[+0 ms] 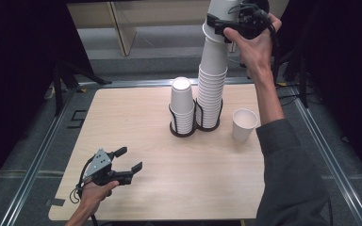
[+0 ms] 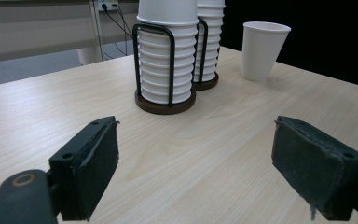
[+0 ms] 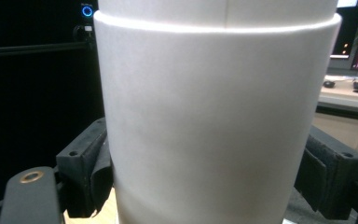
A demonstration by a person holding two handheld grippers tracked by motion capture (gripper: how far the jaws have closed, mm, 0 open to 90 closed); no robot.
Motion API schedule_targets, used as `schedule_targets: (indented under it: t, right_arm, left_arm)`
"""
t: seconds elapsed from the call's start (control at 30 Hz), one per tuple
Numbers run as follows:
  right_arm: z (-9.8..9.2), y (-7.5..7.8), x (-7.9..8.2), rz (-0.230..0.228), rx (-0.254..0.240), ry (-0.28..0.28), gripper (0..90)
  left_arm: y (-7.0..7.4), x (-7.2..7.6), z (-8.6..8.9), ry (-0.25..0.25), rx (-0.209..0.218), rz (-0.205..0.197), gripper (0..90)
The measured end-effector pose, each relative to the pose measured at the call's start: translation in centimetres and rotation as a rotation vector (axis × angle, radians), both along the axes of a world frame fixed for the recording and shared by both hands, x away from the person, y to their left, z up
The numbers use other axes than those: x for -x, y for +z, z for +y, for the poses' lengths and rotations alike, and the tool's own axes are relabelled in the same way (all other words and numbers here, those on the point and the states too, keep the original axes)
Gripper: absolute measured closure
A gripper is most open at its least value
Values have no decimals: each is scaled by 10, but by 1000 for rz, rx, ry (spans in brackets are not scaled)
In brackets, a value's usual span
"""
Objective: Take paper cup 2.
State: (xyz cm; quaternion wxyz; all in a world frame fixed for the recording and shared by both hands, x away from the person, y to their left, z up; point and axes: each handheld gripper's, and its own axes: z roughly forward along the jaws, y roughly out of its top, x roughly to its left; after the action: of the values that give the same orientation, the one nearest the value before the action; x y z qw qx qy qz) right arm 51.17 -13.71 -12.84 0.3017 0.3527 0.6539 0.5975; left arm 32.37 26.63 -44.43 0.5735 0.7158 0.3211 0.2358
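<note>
Two stacks of white paper cups stand in black wire holders mid-table: a short stack (image 1: 181, 106) (image 2: 165, 60) and a tall stack (image 1: 212, 89) (image 2: 209, 42) to its right. High above the tall stack, my right gripper (image 1: 226, 28) (image 3: 209, 182) is shut on the topmost white cup (image 1: 222, 7) (image 3: 214, 116), with a pad pressed on each side. I cannot tell whether that cup still sits on the one below. My left gripper (image 1: 125, 160) (image 2: 196, 172) rests open near the table's front left corner, nothing between its jaws.
A single white cup (image 1: 243, 125) (image 2: 261, 49) stands upright, mouth up, right of the holders. The wooden table (image 1: 136, 117) has bare surface between my left gripper and the holders. Black metal frame rails run along both sides.
</note>
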Motion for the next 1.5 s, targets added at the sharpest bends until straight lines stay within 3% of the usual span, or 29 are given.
schedule_targets:
  t: [0.07,0.23,0.47,0.5,0.63,0.87,1.2,1.33,1.4,1.5]
  right_arm:
    - [-2,3,4,-17,7,2,173]
    - [-8,5,20,2,26,8,174]
    - [-16,-15,58,1,54,72,174]
    - [-16,-18,62,7,56,82,174]
    - [-15,-44,86,17,63,141,173]
    - [-5,-92,109,43,68,220,173]
    - [15,-169,116,102,41,279,173]
    - [25,-195,115,106,48,290,173]
    - [29,-204,116,140,59,292,173]
    - [35,-217,115,160,48,311,172]
  left_arm:
    - [0,0,0,-3,-1,-1,146]
    - [0,0,0,-4,0,3,146]
    - [-2,-2,-1,-18,19,-9,146]
    - [-1,-1,-1,-9,-2,2,146]
    - [-1,-1,-1,-14,-9,1,146]
    - [-2,-1,-2,-15,-5,7,146]
    - [-2,-1,-2,-26,-1,1,146]
    - [-3,0,-2,-26,4,6,146]
    - [-4,0,-4,-33,23,4,146]
    - [-2,1,-3,-31,-3,7,146]
